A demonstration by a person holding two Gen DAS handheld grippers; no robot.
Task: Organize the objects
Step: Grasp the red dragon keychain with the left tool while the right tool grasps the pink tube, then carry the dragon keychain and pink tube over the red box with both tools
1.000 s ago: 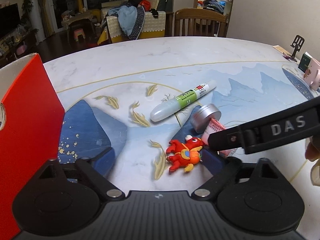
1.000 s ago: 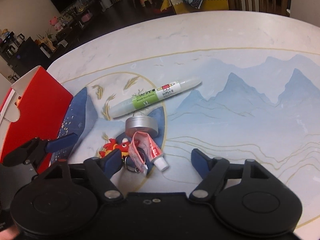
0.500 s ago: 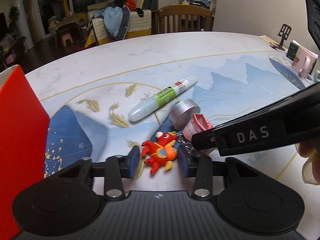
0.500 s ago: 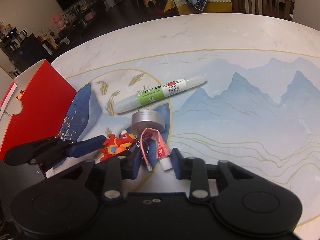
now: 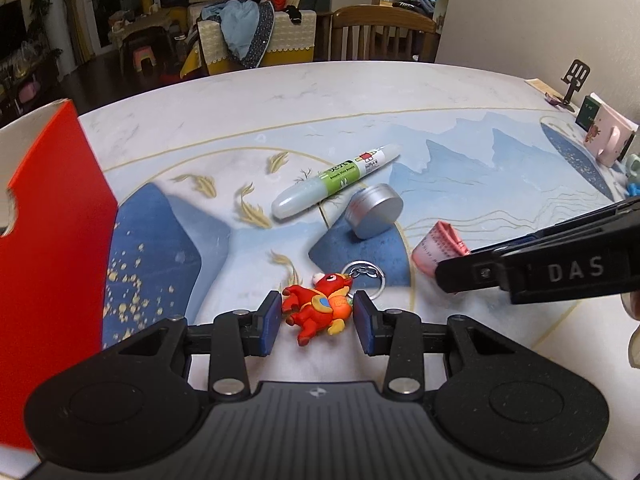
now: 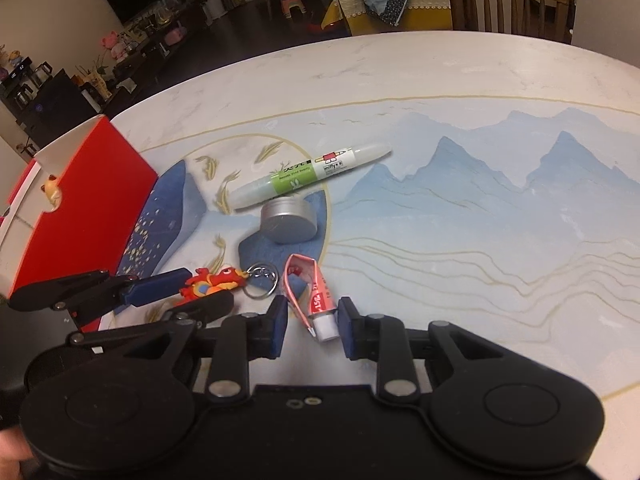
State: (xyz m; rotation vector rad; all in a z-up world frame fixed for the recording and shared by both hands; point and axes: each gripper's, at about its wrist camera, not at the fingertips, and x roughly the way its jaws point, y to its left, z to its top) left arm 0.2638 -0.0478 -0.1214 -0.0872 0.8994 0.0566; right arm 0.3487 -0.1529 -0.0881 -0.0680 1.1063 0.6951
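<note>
A red dragon keychain (image 5: 316, 312) with a metal ring lies on the printed table mat, and my left gripper (image 5: 316, 322) is shut on it, blue pads pressing both sides. In the right wrist view the same keychain (image 6: 212, 282) shows between the left gripper's fingers (image 6: 160, 282). My right gripper (image 6: 312, 328) is shut on a folded pink tube (image 6: 316, 292) with a white cap. From the left wrist view the right gripper (image 5: 452, 278) comes in from the right, with the pink tube (image 5: 436, 246) at its tips.
A green-and-white marker (image 5: 336, 186) and a round silver tin (image 5: 374, 210) lie just beyond the grippers. A red box (image 5: 48, 240) stands at the left. Small items and a phone stand (image 5: 576, 80) sit at the table's far right; a wooden chair (image 5: 384, 32) stands behind.
Both grippers have closed, the left on the keychain and the right on the pink tube. The tube has shifted right, away from the tin and the keychain.
</note>
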